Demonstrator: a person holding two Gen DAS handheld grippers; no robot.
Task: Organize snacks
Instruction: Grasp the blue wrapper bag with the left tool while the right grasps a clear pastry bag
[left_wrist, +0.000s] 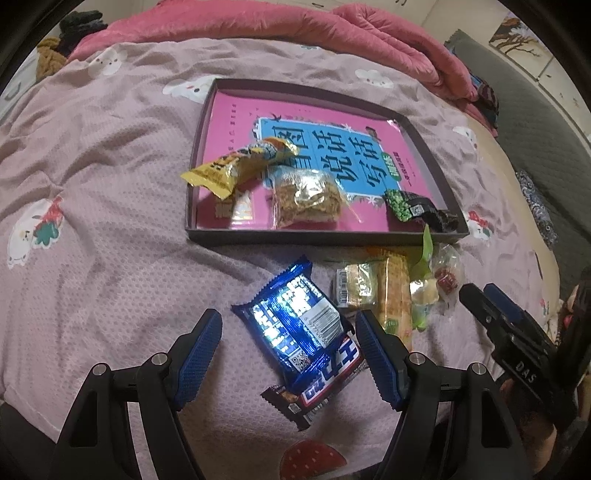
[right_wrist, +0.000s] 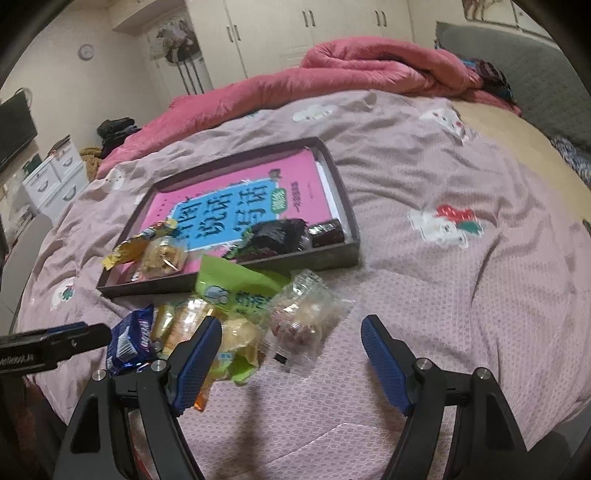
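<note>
Your left gripper (left_wrist: 289, 354) is wide open, holding nothing; blue snack packet (left_wrist: 295, 325) lies on the bedspread (left_wrist: 110, 229) between its fingers. Your right gripper (right_wrist: 291, 354) gapes empty, clear packet (right_wrist: 306, 314) just ahead, near the tray (right_wrist: 347, 221).

Right gripper (right_wrist: 291, 343) jaws apart, over clear snack packet (right_wrist: 304, 317). Green packet (right_wrist: 236, 291) just beside it; tray (right_wrist: 352, 221) beyond.
</note>
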